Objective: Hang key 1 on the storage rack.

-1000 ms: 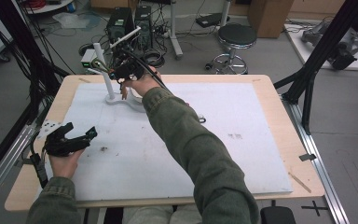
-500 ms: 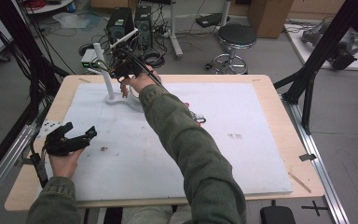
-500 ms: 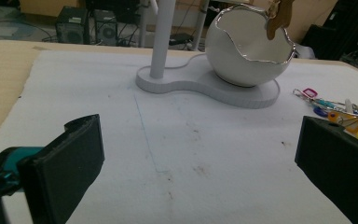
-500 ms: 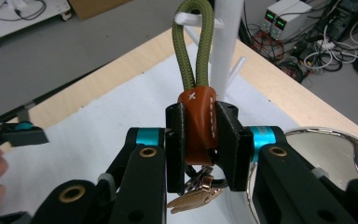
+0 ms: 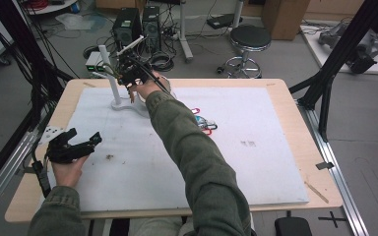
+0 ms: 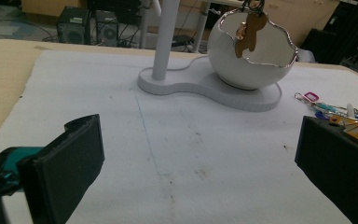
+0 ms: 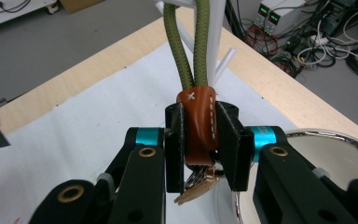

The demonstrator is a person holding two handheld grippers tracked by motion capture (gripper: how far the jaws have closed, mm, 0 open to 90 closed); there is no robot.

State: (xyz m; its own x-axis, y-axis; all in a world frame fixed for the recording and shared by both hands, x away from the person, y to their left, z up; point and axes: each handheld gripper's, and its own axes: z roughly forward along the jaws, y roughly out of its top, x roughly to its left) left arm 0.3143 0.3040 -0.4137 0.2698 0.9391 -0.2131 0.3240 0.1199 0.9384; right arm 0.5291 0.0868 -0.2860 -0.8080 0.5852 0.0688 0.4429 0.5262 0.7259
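While the right arm stretches far across the white mat (image 5: 256,162), its sleeve reaching to the white stand (image 5: 109,73) at the far left corner, the right gripper (image 7: 203,140) is clamped on the brown leather tab of an olive cord keychain (image 7: 196,121), held beside the stand's pole above the white bowl (image 6: 251,56). The left gripper (image 5: 76,146) rests near the table's left edge, jaws wide apart and empty. Compared with a second ago, the right hand has dipped slightly; the left hasn't budged.
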